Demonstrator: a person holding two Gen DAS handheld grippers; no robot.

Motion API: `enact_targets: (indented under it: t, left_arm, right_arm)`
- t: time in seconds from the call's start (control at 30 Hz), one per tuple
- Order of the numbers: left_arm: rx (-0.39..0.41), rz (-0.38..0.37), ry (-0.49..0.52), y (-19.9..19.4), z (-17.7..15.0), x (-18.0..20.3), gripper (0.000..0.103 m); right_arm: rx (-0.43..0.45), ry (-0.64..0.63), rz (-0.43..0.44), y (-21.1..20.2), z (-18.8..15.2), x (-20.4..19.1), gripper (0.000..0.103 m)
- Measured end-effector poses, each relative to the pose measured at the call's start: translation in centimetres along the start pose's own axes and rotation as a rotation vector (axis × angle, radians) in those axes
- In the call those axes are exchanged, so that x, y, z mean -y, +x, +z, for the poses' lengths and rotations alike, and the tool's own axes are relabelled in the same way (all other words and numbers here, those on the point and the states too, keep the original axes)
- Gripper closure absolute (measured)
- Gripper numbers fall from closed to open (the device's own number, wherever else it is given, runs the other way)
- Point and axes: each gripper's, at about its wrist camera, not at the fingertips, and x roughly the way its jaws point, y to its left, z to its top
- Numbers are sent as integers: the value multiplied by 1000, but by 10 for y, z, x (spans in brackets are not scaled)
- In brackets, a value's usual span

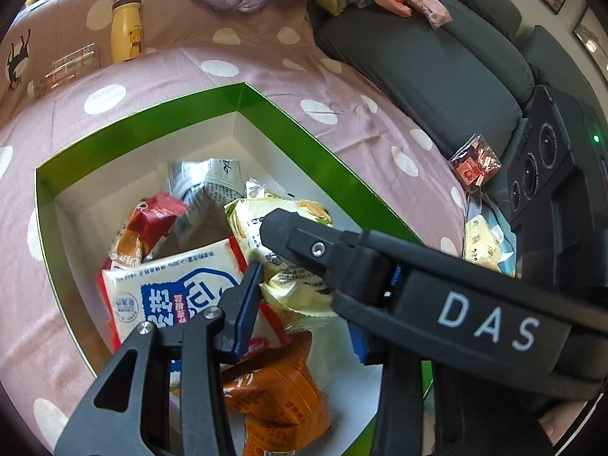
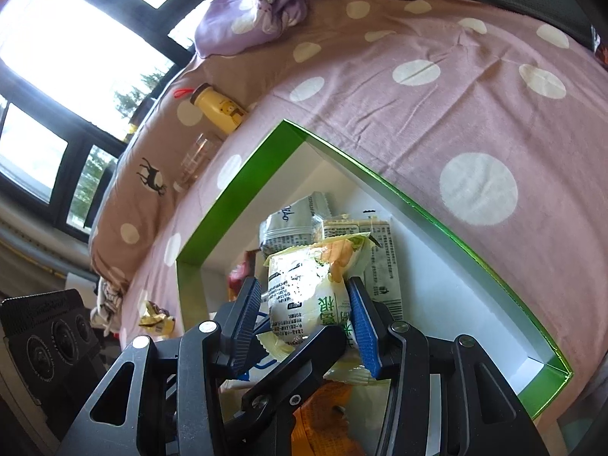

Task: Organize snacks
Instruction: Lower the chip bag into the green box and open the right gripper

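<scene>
A green-rimmed white box [image 1: 152, 114] [image 2: 235, 190] lies on a pink dotted bedcover and holds several snack packets. Among them are a white, blue and red one [image 1: 171, 296], an orange one [image 1: 277, 391] and a grey one [image 2: 288, 224]. My right gripper [image 2: 304, 323] is shut on a pale yellow packet [image 2: 307, 288] [image 1: 292, 292] over the box. My left gripper [image 1: 300, 315] grips the same packet lower down; its far finger is mostly hidden behind the right gripper's finger [image 1: 304, 243]. One left finger [image 2: 304, 357] crosses under the packet in the right wrist view.
A yellow bottle [image 1: 127, 30] and a glass [image 1: 72, 68] stand beyond the box. Loose packets lie by the grey cushion [image 1: 418, 64]: a red one [image 1: 475, 167] and a pale one [image 1: 482, 243]. Another packet [image 2: 155, 319] lies left of the box. Purple cloth [image 2: 250, 11] is bunched at the back.
</scene>
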Motion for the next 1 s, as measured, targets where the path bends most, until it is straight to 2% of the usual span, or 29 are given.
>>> enact_targets:
  t: [0.27, 0.73, 0.93, 1.0]
  left_arm:
    - [-61, -6, -50, 13, 1, -5, 62]
    - [-99, 15, -54, 20, 3, -5, 61]
    - [-110, 23, -53, 21, 2, -5, 59]
    - [-118, 20, -59, 23, 2, -6, 58]
  right_arm:
    - [-22, 21, -32, 5, 1, 8, 53]
    - [-35, 41, -47, 9, 3, 12, 53]
    - [-20, 39, -131, 10, 3, 14, 53]
    - [-23, 47, -129, 10, 3, 16, 53]
